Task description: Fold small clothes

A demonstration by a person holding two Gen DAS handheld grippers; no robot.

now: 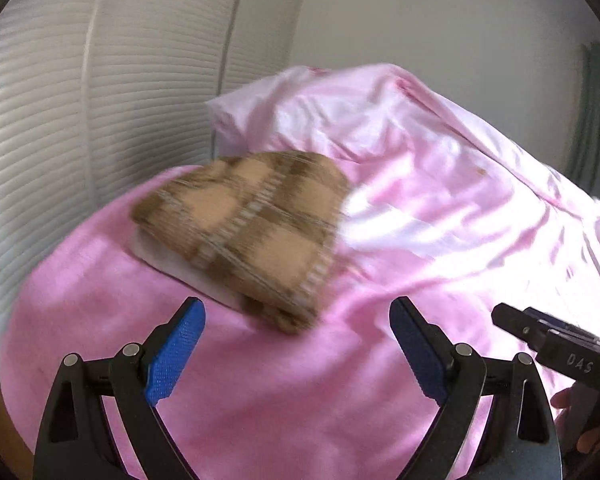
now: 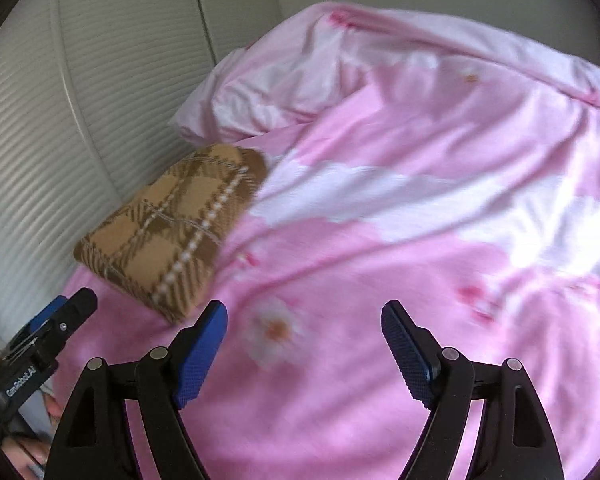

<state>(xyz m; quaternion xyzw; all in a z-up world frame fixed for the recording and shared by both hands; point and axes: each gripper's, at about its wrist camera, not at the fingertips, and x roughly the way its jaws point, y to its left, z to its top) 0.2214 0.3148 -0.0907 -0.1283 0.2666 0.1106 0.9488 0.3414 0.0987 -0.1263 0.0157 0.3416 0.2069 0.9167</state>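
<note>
In the left wrist view, the left gripper (image 1: 298, 308) is held low over a pink cotton bedsheet (image 1: 260, 400), pointing forward and slightly down. Its two blue-padded black fingers (image 1: 176, 354) are spread wide apart, and nothing is gripped or touched between them. The right gripper (image 2: 304, 312) is posed the same way in its own view, with its jaws equally wide and only pink fabric printed with a white flower (image 2: 274, 330) seen through the gap. Each tool is glimpsed at the edge of the other's view: the right one at the left gripper's right side (image 1: 556, 344), the left one at the right gripper's left side (image 2: 40, 340), with parts of the holding hands beside them.

One folded garment is counted: a brown and tan plaid knitted piece (image 1: 244, 224), lying just ahead of the left gripper's fingertips and slightly to their left. From the right gripper it lies ahead and to the left (image 2: 172, 232), near the left finger but apart from it. In the left view a white layer is seen under its near edge; whether this is a second item cannot be told.

Farther ahead and to the right, one rumpled pale pink quilt (image 2: 420, 140) is heaped. Behind everything, a white ribbed wall panel (image 1: 40, 140) is seen.
</note>
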